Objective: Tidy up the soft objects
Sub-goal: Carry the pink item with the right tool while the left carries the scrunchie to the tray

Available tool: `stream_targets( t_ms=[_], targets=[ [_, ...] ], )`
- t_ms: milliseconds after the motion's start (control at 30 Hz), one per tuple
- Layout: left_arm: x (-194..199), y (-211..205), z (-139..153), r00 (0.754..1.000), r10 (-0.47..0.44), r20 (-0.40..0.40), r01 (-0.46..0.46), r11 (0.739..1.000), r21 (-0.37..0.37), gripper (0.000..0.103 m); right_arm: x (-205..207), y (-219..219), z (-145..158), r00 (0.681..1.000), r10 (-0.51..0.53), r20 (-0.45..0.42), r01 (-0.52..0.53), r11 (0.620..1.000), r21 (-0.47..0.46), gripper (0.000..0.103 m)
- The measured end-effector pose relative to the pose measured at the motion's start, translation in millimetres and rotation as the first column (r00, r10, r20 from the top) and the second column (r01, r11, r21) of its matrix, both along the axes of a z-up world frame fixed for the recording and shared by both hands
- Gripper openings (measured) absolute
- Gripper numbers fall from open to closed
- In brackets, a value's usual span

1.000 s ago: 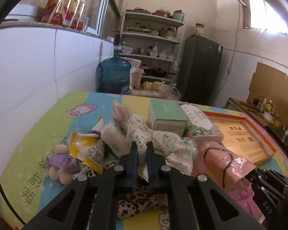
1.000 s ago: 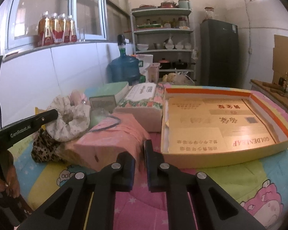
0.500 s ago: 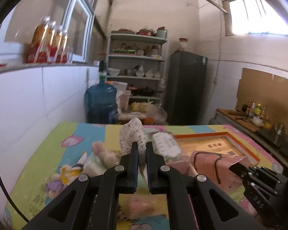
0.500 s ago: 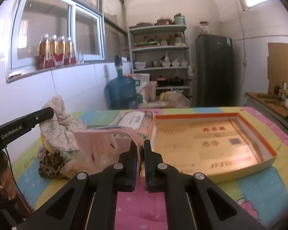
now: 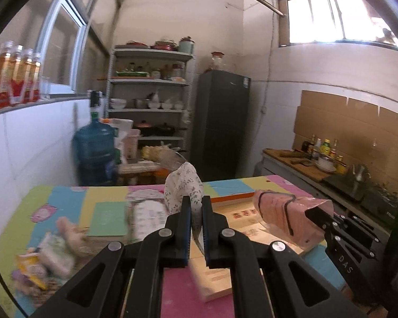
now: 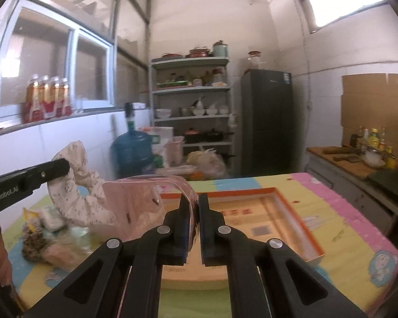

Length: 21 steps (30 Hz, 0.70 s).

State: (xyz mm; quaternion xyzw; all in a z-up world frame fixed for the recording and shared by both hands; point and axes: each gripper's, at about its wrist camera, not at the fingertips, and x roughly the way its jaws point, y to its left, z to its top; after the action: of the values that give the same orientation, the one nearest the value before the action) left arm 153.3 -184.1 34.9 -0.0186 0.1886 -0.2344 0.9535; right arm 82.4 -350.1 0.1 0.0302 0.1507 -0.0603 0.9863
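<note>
Left view: the left tool [image 5: 196, 206] is pinched on a flowery cloth [image 5: 181, 185]. The cloth sticks up past the tips and hangs in the air over the bench [image 5: 66, 198]. The open box [image 5: 233, 212] lies just below and to the right, near the bench's right edge. The right tool [image 5: 314, 213] comes in from the right and pinches a pink bag [image 5: 278, 220] over the box. More soft things [image 5: 53, 251] lie in a heap near the bench's left edge.

Right view: the right tool [image 6: 197, 206] is clamped on the pink bag's [image 6: 135, 206] edge, and the rest of the bag droops to the left. The box [image 6: 291, 206] sits right ahead and below, its long side running away from the tool. The left tool [image 6: 58, 168] reaches in from the left with the cloth [image 6: 74, 196]. Both tools tip a little downward. The right tool looks nearer the box's middle, so I think the bag drops in first.
</note>
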Motion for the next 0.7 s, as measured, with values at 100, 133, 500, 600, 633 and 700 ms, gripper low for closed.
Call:
stream_targets(
  t_ms=[100, 133, 500, 600, 633, 700],
  targets=[
    [8, -23, -4, 0.999, -0.032, -0.017, 0.032, 0.999, -0.005, 0.007, 4, -24, -2, 0.999, -0.036, -0.006, 0.036, 0.999, 0.003, 0.006],
    [11, -30, -6, 0.999, -0.040, -0.021, 0.040, 0.999, -0.007, 0.007, 4, -29, -3, 0.999, -0.044, -0.008, 0.044, 0.999, 0.003, 0.006],
    [44, -93, -35, 0.992, -0.094, -0.086, 0.093, 0.996, -0.020, 0.007, 28, -95, -23, 0.989, -0.131, -0.064, 0.133, 0.991, 0.024, 0.006],
    [54, -105, -46, 0.989, -0.095, -0.115, 0.095, 0.995, -0.010, 0.007, 35, -106, -32, 0.988, -0.130, -0.086, 0.133, 0.991, 0.034, 0.006],
    [58, -109, -51, 0.987, -0.094, -0.127, 0.094, 0.996, -0.004, 0.007, 38, -110, -35, 0.987, -0.130, -0.095, 0.134, 0.990, 0.036, 0.006],
    [63, -113, -58, 0.984, -0.094, -0.148, 0.095, 0.995, -0.001, 0.007, 43, -116, -41, 0.986, -0.128, -0.109, 0.134, 0.990, 0.043, 0.006]
  ],
)
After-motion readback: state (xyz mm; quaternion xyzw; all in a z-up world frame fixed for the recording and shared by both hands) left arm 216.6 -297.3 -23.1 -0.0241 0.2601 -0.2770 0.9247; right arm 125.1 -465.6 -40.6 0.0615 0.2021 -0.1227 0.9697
